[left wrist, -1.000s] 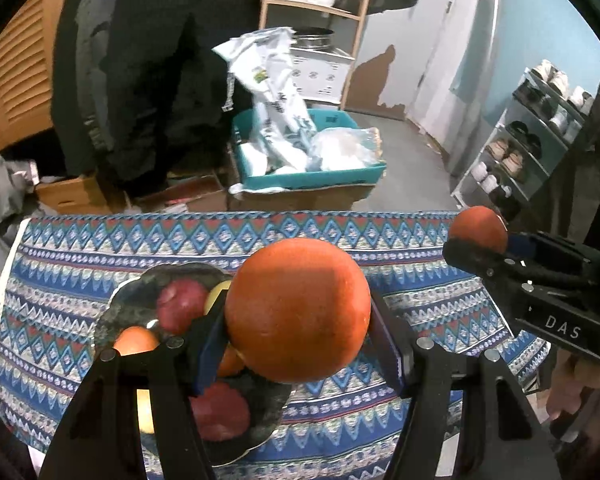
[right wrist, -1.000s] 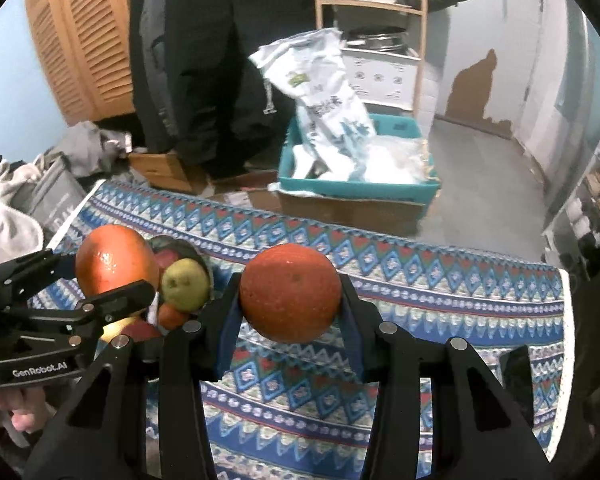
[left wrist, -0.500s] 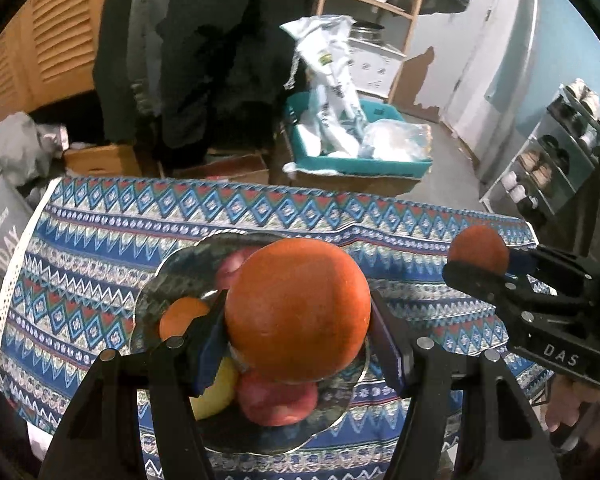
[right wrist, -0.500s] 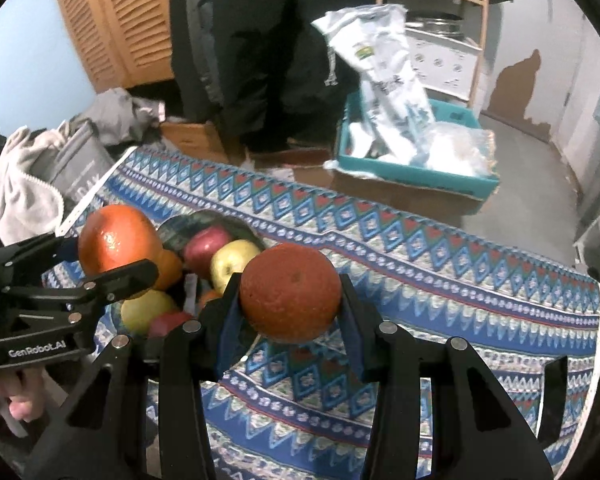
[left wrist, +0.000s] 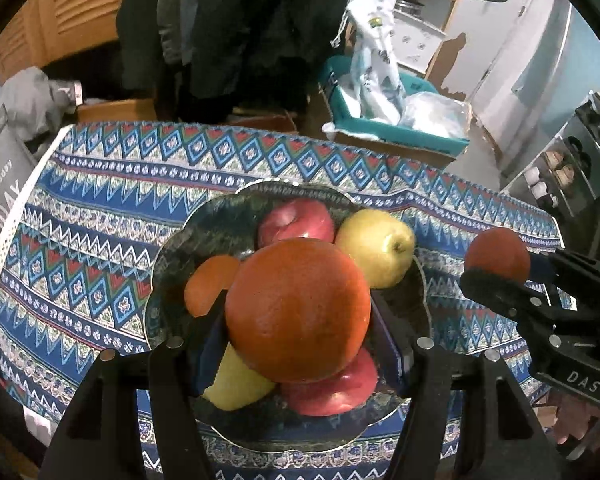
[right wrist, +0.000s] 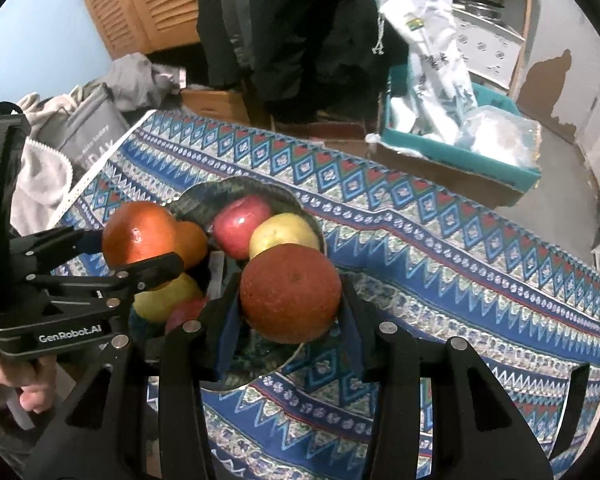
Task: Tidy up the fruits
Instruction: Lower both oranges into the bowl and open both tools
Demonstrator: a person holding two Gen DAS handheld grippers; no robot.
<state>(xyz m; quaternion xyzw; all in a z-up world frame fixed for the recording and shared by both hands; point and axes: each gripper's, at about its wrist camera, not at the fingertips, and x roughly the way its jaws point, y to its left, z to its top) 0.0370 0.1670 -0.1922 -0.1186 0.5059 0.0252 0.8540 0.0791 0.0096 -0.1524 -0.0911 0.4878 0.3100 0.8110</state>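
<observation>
The table (left wrist: 100, 216) carried a patterned cloth and a dark bowl (left wrist: 204, 232) of apples and other fruit. My left claw (left wrist: 298, 316) clamped a large orange (left wrist: 298, 312) directly above the bowl. My right claw (right wrist: 290, 296) gripped a darker orange (right wrist: 290, 292) over the bowl's right rim.

A large round glossy orange (left wrist: 298, 312) fills the frame's centre, above a dark scalloped glass plate (left wrist: 204, 224) holding two red apples (left wrist: 296, 222), two yellow apples (left wrist: 374, 254) and a small orange (left wrist: 210, 286). A duller, rough-skinned orange (right wrist: 290, 292) sits low centre in the right view.
</observation>
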